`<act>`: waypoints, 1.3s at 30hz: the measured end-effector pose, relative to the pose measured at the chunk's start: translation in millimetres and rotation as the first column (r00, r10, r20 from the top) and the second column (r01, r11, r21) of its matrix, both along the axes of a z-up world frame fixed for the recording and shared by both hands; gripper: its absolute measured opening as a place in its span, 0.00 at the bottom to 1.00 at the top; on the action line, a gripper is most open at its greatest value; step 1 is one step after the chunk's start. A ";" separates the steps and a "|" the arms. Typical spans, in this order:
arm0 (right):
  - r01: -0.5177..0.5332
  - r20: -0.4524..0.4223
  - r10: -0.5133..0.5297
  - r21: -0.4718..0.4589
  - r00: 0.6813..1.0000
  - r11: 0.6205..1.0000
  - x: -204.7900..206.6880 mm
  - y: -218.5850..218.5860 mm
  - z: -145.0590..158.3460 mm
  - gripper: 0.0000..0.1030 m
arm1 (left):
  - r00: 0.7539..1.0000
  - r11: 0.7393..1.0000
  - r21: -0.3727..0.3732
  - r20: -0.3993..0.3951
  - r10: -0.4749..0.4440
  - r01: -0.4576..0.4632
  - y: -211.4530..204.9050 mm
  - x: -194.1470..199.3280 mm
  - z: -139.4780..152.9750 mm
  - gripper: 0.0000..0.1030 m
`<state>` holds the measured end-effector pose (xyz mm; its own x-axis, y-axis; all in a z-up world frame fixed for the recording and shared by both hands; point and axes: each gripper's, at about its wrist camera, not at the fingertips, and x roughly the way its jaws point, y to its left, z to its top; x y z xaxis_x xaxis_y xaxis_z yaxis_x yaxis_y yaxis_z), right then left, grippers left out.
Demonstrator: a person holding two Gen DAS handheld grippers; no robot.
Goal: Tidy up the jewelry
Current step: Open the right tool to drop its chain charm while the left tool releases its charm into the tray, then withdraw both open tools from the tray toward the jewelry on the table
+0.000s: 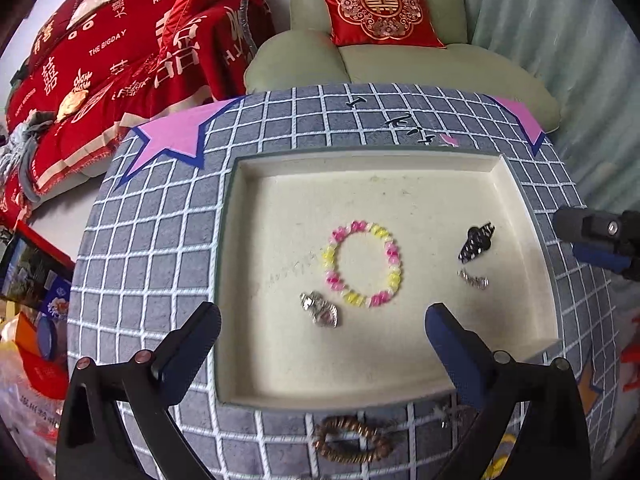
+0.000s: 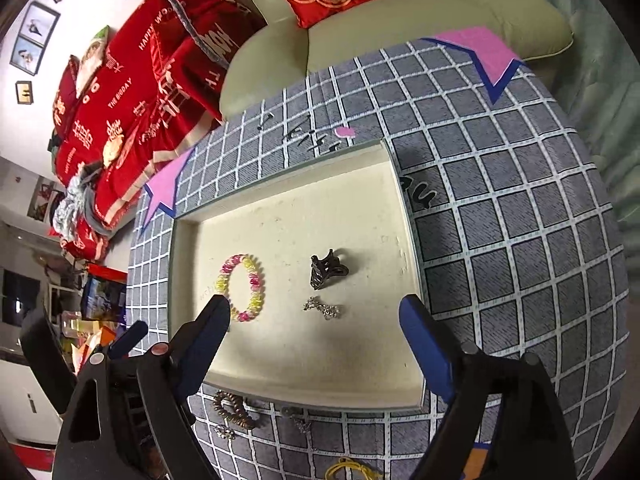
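jaws wide over the jewelry tray

both jaws stand apart and empty: the left gripper point(image 1: 322, 326) and right gripper point(image 2: 316, 320) hover above the shallow cream square tray point(image 1: 400, 162) set on a grey grid-patterned mat point(image 1: 160, 216). inside the tray lie a pink-and-yellow beaded bracelet point(image 1: 364, 264) near its middle, a black hair claw clip point(image 1: 476, 242) and a small silver sparkly piece point(image 1: 474, 280) toward its right wall. only the left wrist view shows a silver watch-like piece point(image 1: 320, 310) beside the bracelet. outside the tray's near wall lies a brown beaded bracelet point(image 1: 352, 440); a yellow cord point(image 2: 352, 470) is clear only in the right wrist view.
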<state>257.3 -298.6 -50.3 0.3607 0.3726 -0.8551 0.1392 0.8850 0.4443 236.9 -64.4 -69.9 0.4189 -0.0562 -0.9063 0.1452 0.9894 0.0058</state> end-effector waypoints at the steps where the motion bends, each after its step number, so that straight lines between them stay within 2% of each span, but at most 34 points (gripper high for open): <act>1: 0.004 0.013 -0.004 -0.002 1.000 1.000 -4.1 -0.8 3.6 0.86 | 1.000 1.000 -0.006 -0.004 -0.001 0.001 2.3 -3.3 1.1 1.00; 6: 0.036 0.055 -0.036 -0.010 0.998 0.999 -24.1 -5.1 16.5 0.87 | 0.999 0.999 -0.016 0.000 0.039 -0.039 19.5 -26.2 9.9 1.00; 9: 0.038 0.047 -0.037 -0.017 0.998 0.999 -34.6 -5.5 18.9 0.87 | 0.998 0.998 -0.018 -0.012 0.065 -0.065 30.0 -40.5 9.7 1.00; 19: -0.029 -0.070 0.026 -0.047 0.997 0.998 -78.9 1.7 4.2 0.87 | 0.987 0.992 0.001 -0.102 0.128 -0.129 61.1 -94.7 -13.6 1.00; 26: -0.040 -0.171 0.028 -0.067 0.985 0.997 -114.3 1.0 -23.9 0.87 | 0.974 0.988 0.017 -0.165 0.152 -0.151 71.5 -121.2 -37.0 1.00; 39: -0.089 -0.264 0.048 -0.145 0.963 0.985 -146.8 2.9 -54.0 0.87 | 0.980 0.994 0.014 -0.168 0.107 -0.106 61.2 -134.9 -49.5 1.00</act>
